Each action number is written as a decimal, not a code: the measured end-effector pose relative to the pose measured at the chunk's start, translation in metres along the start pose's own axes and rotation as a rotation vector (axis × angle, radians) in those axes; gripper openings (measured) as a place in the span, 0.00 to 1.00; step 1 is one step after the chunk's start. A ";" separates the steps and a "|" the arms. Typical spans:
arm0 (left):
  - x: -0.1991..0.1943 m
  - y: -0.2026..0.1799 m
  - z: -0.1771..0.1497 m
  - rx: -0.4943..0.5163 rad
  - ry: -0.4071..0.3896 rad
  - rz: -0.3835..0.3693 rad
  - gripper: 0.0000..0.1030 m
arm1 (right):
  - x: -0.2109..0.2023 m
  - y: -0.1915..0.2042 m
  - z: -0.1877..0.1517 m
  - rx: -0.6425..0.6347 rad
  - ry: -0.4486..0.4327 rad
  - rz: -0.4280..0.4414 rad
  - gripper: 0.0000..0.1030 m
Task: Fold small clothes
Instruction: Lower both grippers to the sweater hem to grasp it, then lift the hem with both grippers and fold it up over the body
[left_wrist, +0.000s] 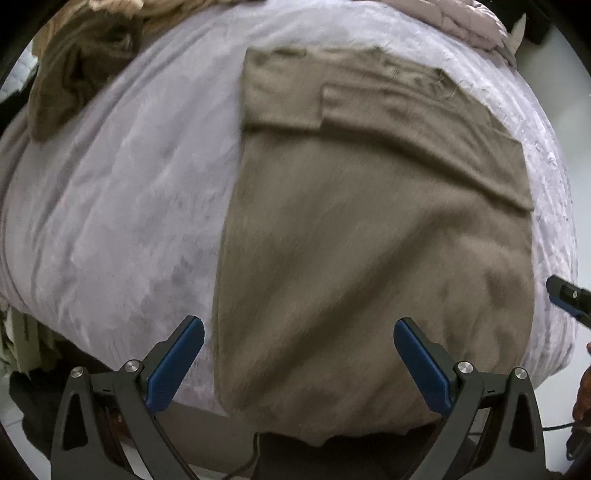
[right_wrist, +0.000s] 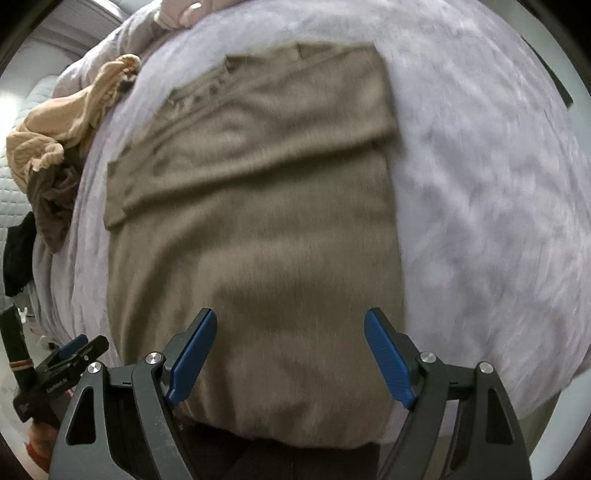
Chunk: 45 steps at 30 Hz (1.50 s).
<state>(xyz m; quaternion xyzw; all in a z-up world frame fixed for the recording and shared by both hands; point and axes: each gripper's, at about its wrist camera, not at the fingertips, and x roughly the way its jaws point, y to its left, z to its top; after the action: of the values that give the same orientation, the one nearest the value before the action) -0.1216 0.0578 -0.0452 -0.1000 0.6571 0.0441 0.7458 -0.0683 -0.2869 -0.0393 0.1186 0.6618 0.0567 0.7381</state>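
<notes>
A taupe knit garment (left_wrist: 369, 229) lies flat on the lavender bed cover (left_wrist: 129, 206), with its sleeves folded across the upper part. Its near hem hangs over the bed's front edge. My left gripper (left_wrist: 299, 354) hovers open above that hem, blue pads apart and nothing between them. The right wrist view shows the same garment (right_wrist: 258, 221) from its other side. My right gripper (right_wrist: 290, 354) is open above the near hem as well, holding nothing. The right gripper's tip (left_wrist: 567, 299) shows at the right edge of the left wrist view, and the left gripper (right_wrist: 70, 360) at the lower left of the right wrist view.
A heap of brown clothes (left_wrist: 81, 70) lies at the far left of the bed, seen with a tan knit piece (right_wrist: 62, 125) in the right wrist view. A pink quilt (left_wrist: 458, 18) is bunched at the far end. Bare cover (right_wrist: 498, 206) stretches beside the garment.
</notes>
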 end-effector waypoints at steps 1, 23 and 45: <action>0.002 0.005 -0.006 -0.001 0.006 -0.009 1.00 | 0.004 -0.002 -0.009 0.011 0.010 0.002 0.82; 0.083 0.041 -0.114 -0.034 0.135 -0.267 1.00 | 0.074 -0.080 -0.157 0.135 0.142 0.168 0.82; -0.034 0.051 -0.058 0.043 -0.100 -0.555 0.12 | -0.032 -0.048 -0.076 0.177 -0.140 0.627 0.11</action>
<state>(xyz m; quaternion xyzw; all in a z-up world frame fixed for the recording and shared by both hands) -0.1928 0.0979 -0.0232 -0.2582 0.5678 -0.1710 0.7627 -0.1505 -0.3334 -0.0282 0.3839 0.5432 0.2150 0.7151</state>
